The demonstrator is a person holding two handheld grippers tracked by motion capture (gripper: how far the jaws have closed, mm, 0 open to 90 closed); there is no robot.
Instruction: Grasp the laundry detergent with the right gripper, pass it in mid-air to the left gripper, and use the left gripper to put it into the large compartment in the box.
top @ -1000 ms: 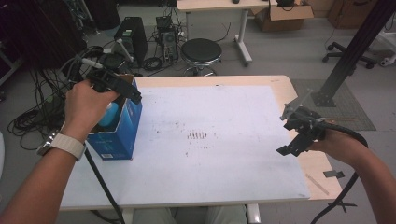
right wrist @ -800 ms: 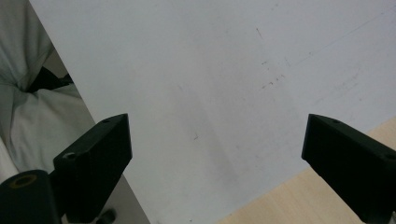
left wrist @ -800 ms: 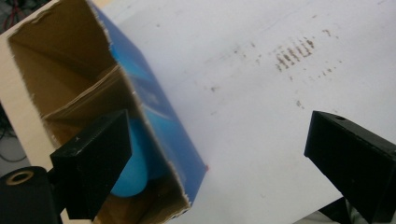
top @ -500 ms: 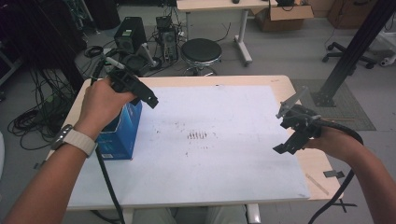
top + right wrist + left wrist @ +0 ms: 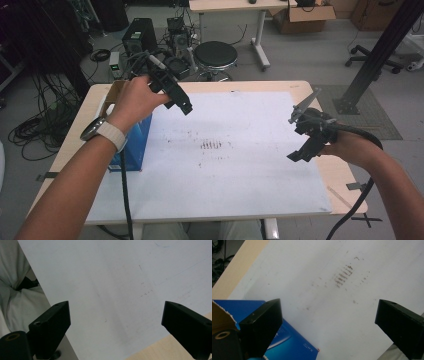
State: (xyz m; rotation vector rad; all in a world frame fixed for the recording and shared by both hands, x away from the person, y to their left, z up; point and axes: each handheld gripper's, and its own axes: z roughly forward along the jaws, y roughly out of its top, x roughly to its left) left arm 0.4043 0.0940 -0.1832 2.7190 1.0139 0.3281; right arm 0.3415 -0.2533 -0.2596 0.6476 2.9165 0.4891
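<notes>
Up above the blue box [image 5: 131, 145], the left tool [image 5: 186, 106] hangs with jaws spread wide and empty. That box stands at the left edge of the white surface [image 5: 240, 165]. Well right of the box, the right tool [image 5: 298, 153] gapes open too, holding nothing.

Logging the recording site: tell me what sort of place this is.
Probably a lab or workshop: a wooden table with a stained white sheet, computer towers and tangled cables on the floor, a round stool.
</notes>
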